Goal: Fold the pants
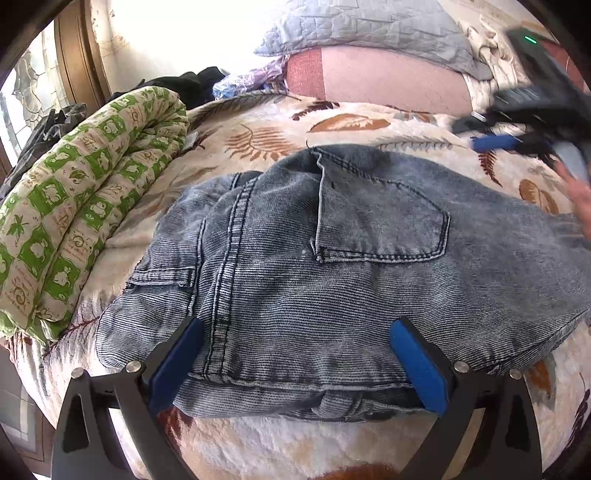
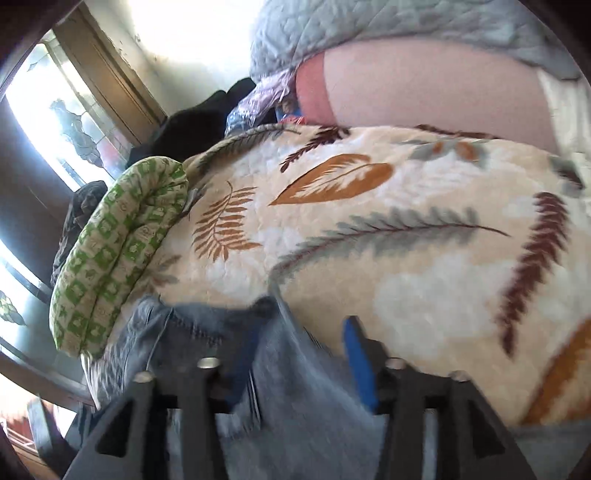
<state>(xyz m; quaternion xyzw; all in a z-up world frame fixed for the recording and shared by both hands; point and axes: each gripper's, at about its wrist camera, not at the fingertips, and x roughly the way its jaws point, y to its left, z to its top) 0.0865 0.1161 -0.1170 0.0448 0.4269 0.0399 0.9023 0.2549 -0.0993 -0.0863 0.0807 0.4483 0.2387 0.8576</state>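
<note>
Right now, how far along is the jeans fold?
Partly done: the jeans lie doubled on the leaf-print blanket, back pocket up. In hand: the left gripper is open, straddling the near edge; the right gripper has denim between its fingers, too blurred to confirm a grip. Left: the final fold and flattening.

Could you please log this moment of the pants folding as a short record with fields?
garment: faded blue denim pants, lying bunched on the bed, back pocket up
surface: cream leaf-print fleece blanket
left tool: open, its blue pads either side of the pants' near edge
right tool: open, denim between its blurred fingers
beside pants: rolled green-and-cream patterned quilt
behind: grey quilted pillow
</note>
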